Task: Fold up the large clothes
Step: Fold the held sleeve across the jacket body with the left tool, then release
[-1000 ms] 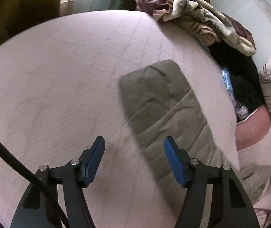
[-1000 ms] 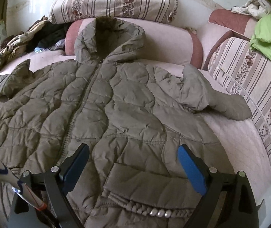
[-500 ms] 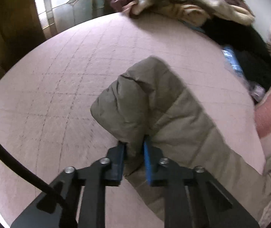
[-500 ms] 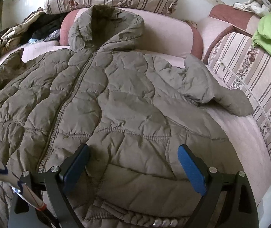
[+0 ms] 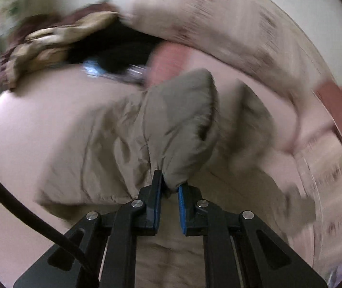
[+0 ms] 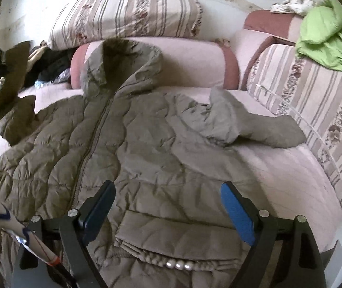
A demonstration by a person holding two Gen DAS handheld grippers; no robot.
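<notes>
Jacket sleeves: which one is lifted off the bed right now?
The jacket's sleeve clamped in the left hand-held gripper is raised, at the left edge of the right wrist view. The other sleeve lies flat near the striped cushion.

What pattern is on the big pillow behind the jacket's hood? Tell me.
The pillow has cream and brown stripes with bands of flowers, clearest in the right wrist view.

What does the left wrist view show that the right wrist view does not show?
Only the left wrist view shows the left gripper shut on the sleeve of the jacket, close up and blurred. Only the right wrist view shows the open right gripper above the jacket, with its hood, zipper and other sleeve. Both views show the jacket, the striped pillow and the green cloth.
</notes>
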